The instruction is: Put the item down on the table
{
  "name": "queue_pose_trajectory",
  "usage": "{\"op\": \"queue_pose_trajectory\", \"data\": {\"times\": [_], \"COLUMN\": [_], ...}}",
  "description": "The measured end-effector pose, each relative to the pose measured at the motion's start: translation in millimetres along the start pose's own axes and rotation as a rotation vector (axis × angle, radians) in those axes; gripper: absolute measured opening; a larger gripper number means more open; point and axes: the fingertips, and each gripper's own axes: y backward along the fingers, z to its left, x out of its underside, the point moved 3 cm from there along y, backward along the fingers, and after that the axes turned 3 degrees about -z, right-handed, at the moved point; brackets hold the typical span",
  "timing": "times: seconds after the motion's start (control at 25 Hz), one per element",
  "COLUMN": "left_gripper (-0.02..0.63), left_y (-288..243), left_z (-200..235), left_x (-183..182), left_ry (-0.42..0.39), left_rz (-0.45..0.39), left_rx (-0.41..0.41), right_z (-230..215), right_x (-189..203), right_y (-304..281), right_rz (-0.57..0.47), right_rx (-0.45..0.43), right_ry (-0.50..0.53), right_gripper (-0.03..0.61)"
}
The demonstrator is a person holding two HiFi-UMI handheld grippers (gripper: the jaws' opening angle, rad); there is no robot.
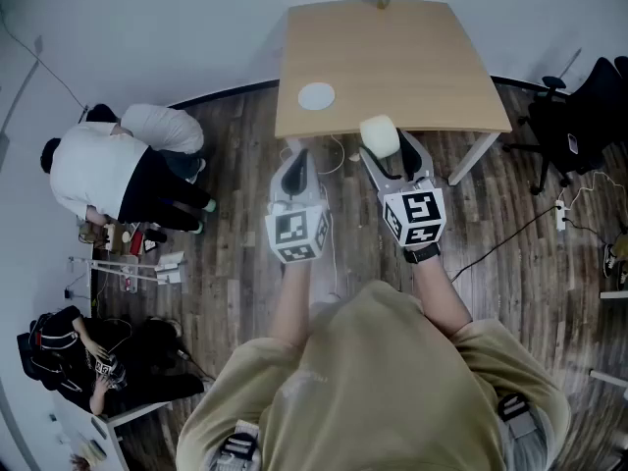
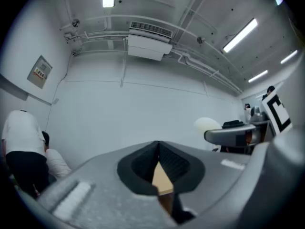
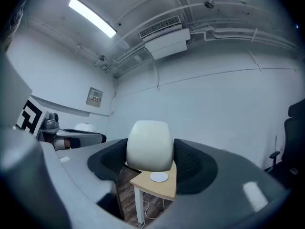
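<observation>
My right gripper is shut on a cream rounded cup-like item, held in the air just in front of the near edge of the light wooden table. In the right gripper view the item fills the gap between the black pads, with the table below and beyond it. My left gripper hangs beside it, left of the item, shut with nothing in it; its pads meet in a narrow V. A white round coaster lies on the table's near left part.
Dark wood floor surrounds the table. People sit and crouch at the left, with clutter by them. A black office chair stands at the right. Cables trail on the floor. A small object sits at the table's far edge.
</observation>
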Motion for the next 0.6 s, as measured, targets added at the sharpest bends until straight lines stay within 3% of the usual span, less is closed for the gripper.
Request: {"op": "queue_pose_trajectory", "data": {"times": [0.36, 0.6], "left_gripper": [0.002, 0.002], "left_y": [-12, -39], "left_z": [-35, -20], "left_x": [23, 41], "left_ry": [0.015, 0.025], "left_rz": [0.037, 0.068], "left_rx": [-0.028, -0.045], "right_z": [-39, -48], "right_x": [16, 39], "right_y": [9, -16], "right_rz": [0.0, 0.03], "right_rx": [-0.017, -0.036], "right_ry": [-0.054, -0.078], "right_gripper": [0.307, 0.307]}}
